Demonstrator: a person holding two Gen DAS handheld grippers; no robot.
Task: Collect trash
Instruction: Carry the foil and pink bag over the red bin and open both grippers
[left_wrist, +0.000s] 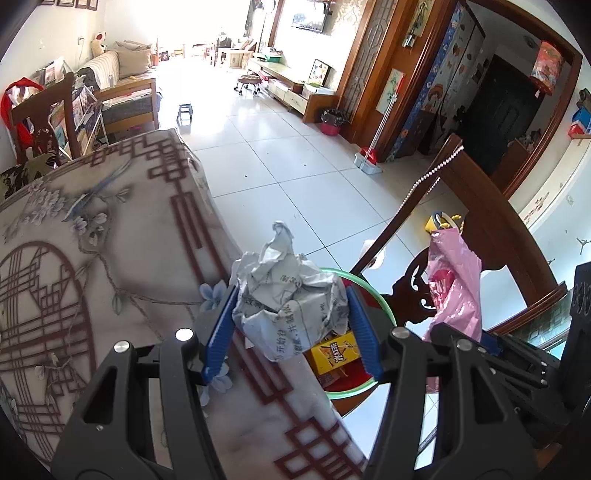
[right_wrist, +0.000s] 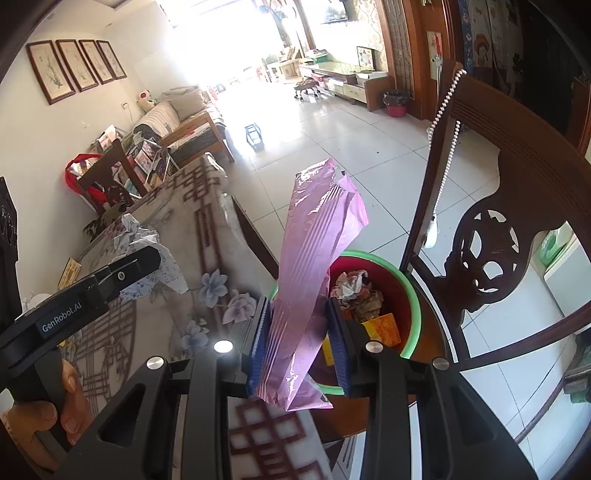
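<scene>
Patterned cloth is covering the desk (left_wrist: 110, 258) on the left, white floor tiles (left_wrist: 266, 147) stretching beyond. The left claw (left_wrist: 291, 325) is gripping a crumpled newspaper ball (left_wrist: 288, 295) over the desk's edge. The right claw (right_wrist: 299, 332) is pinching a pink bag (right_wrist: 306, 266) above the green-rimmed bin (right_wrist: 406, 295), beside a wooden chair (right_wrist: 491, 240).

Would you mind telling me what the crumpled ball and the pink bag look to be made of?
The crumpled ball looks like matte printed newspaper: grey-white, sharply creased, with rows of printed characters. The pink bag appears to be thin glossy plastic film: it shines, shows fine fold lines and lets some light through.
</scene>
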